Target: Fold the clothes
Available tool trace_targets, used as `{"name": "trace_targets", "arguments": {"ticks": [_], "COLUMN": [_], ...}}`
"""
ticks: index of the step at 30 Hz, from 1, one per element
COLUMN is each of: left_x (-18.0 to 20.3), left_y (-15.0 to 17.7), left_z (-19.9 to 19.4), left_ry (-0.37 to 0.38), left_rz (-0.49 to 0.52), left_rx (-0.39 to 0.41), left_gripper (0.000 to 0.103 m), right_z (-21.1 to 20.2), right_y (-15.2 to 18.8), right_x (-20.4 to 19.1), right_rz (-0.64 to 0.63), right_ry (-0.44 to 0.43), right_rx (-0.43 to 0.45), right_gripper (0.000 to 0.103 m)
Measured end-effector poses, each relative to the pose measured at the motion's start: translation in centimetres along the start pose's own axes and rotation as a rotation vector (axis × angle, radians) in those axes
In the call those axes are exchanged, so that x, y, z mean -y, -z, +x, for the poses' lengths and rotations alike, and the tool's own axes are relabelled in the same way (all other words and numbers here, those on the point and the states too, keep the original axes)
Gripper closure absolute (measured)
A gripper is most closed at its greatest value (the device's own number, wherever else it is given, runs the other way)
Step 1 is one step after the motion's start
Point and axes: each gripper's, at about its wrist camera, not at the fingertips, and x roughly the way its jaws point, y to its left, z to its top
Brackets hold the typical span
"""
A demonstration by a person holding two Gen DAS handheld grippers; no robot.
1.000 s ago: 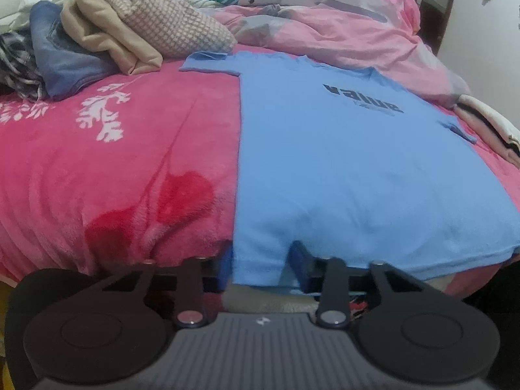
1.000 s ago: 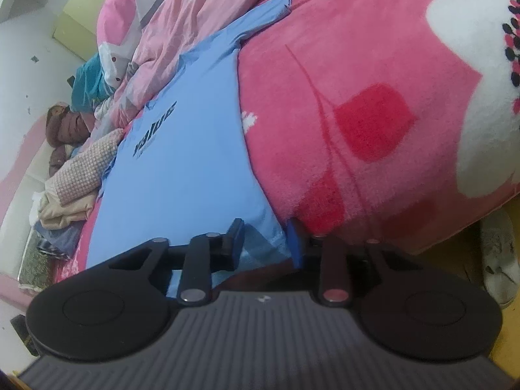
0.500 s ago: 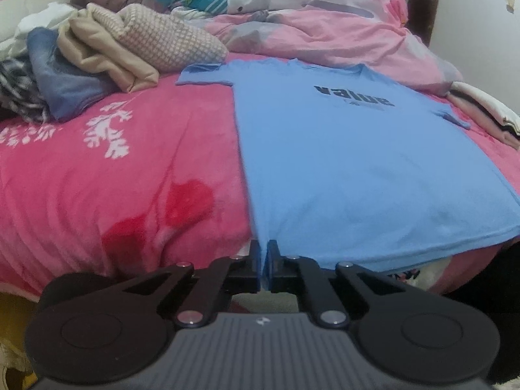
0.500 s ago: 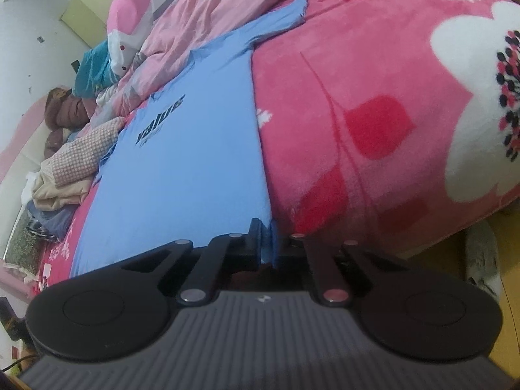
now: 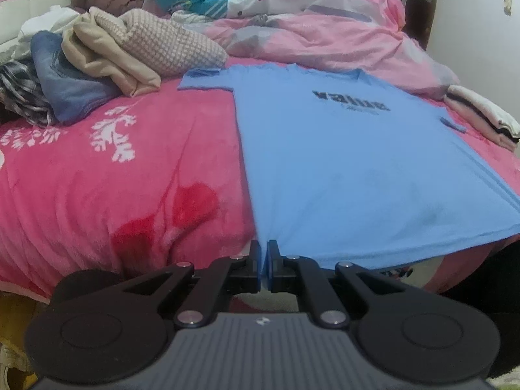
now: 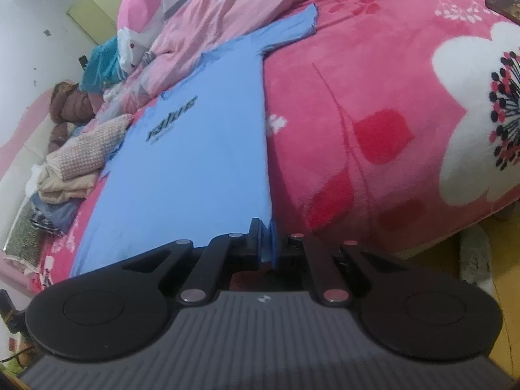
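Observation:
A light blue T-shirt with dark lettering lies spread flat on a pink flowered blanket, its hem at the bed's near edge. My left gripper is shut on the hem's left corner. In the right wrist view the same blue T-shirt stretches away, and my right gripper is shut on the hem's right corner, with blue cloth pinched between the pads. Both sleeves lie flat at the far end.
A heap of unfolded clothes sits at the back left. A rumpled pink duvet lies behind the shirt. Folded garments rest at the right. A dark phone lies on the blanket far right.
Both grippers went from open around the hem to shut on it. The right one has since lifted a little with its corner; the shirt stays spread.

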Motion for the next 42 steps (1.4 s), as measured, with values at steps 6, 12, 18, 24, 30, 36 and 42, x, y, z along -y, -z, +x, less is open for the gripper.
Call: {"name": "trace_targets", "arguments": {"ticks": [6, 12, 18, 24, 30, 36, 42], "left_x": [0.1, 1.0, 1.5, 1.0, -0.3, -0.2, 2.4], "left_y": [0.6, 1.2, 1.4, 1.6, 2.1, 0.3, -2.4], "left_z": [1.7, 2.5, 3.2, 3.0, 1.5, -0.5, 0.7], "left_ry": [-0.019, -0.051, -0.064, -0.047, -0.039, 0.024, 0.108], "left_rz": [0.04, 0.111, 0.152, 0.134, 0.091, 0.046, 0.072], "left_rx": [-0.035, -0.035, -0.039, -0.048, -0.077, 0.008, 0.09], "left_gripper": [0.099, 0.099, 0.098, 0.08, 0.059, 0.059, 0.06], "right_z": [1.8, 3.5, 4.9, 4.0, 0.7, -2.5, 2.7], "right_y": [-0.2, -0.3, -0.4, 0.4, 2.0, 1.1, -3.2], "right_x": [1.0, 1.7, 2.3, 3.4, 5.4, 2.5, -4.4], "right_rz": [-0.006, -0.019, 0.0, 0.068, 0.164, 0.044, -0.214], "right_ry": [0.045, 0.071, 0.091, 0.116, 0.179, 0.217, 0.111], "right_rx": [-0.032, -0.065, -0.081, -0.061, 0.014, 0.162, 0.2], "right_gripper": [0.099, 0.099, 0.095, 0.069, 0.066, 0.068, 0.076]}}
